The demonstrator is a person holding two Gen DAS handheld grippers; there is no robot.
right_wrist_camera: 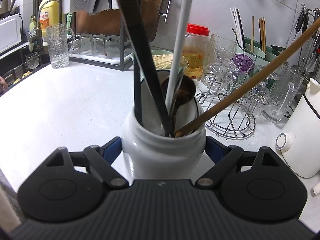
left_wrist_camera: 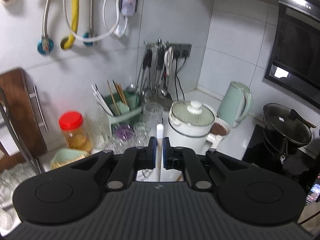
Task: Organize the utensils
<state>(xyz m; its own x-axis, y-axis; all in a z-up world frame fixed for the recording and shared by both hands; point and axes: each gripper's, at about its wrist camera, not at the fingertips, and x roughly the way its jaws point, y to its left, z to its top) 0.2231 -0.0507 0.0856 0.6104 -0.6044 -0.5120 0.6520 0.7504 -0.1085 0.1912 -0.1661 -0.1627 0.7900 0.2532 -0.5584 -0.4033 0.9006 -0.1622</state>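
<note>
My right gripper (right_wrist_camera: 163, 150) is shut on a white ceramic jar (right_wrist_camera: 160, 160) standing on the white counter (right_wrist_camera: 60, 110), with a blue pad on each side of it. Out of the jar stick black flat handles (right_wrist_camera: 140, 46), a brown wooden handle (right_wrist_camera: 260, 76), a dark spoon bowl (right_wrist_camera: 180, 96) and a thin white handle (right_wrist_camera: 180, 40) that runs up out of the picture. In the left wrist view my left gripper (left_wrist_camera: 160, 148) is shut on a thin white handle (left_wrist_camera: 160, 132), held upright above the counter; its lower end is hidden behind the gripper.
A green holder (left_wrist_camera: 124, 108) with chopsticks, drinking glasses (left_wrist_camera: 152, 112), a red-lidded jar (left_wrist_camera: 74, 130), a white lidded pot (left_wrist_camera: 190, 124), a pale green kettle (left_wrist_camera: 236, 104) and a black wok (left_wrist_camera: 286, 126) crowd the corner. A wire glass rack (right_wrist_camera: 236, 104) stands right of the jar; the sink tap (right_wrist_camera: 26, 10) is far left.
</note>
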